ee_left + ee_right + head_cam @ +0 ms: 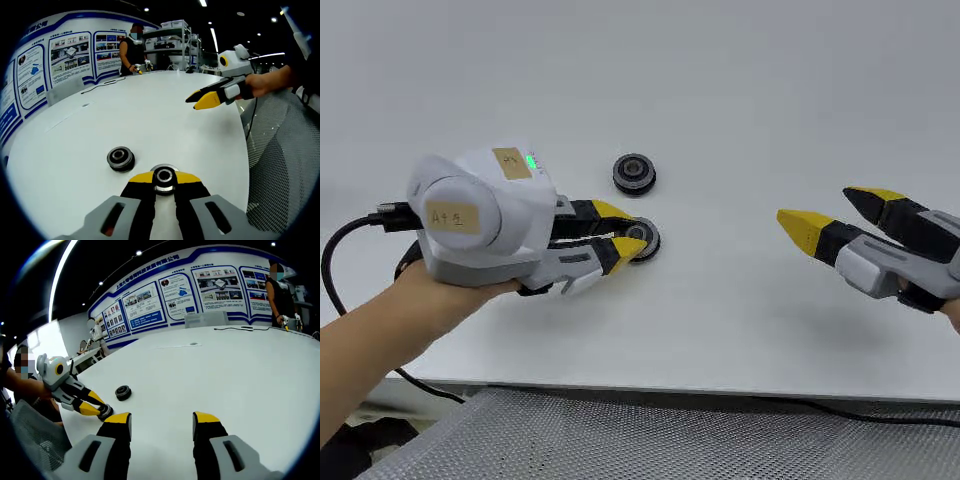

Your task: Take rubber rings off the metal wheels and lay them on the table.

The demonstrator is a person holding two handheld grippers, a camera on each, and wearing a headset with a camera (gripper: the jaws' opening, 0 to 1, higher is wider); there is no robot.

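Two small metal wheels with black rubber rings lie on the white table [740,120]. My left gripper [631,230] is shut on the nearer wheel [648,240], which sits between its yellow tips in the left gripper view [164,178]. The second wheel [634,173] lies free just beyond it, also visible as a wheel [120,158] to the left of the jaws. My right gripper [817,205] hovers open and holds nothing well to the right, its jaws wide apart in its own view [162,419]. From there I see the left gripper [95,410] and the free wheel [123,392].
The table's front edge [650,385] runs just below the hands, with a grey mesh surface [620,440] under it. A black cable [340,270] trails from the left gripper. A person [134,47] stands at the table's far side.
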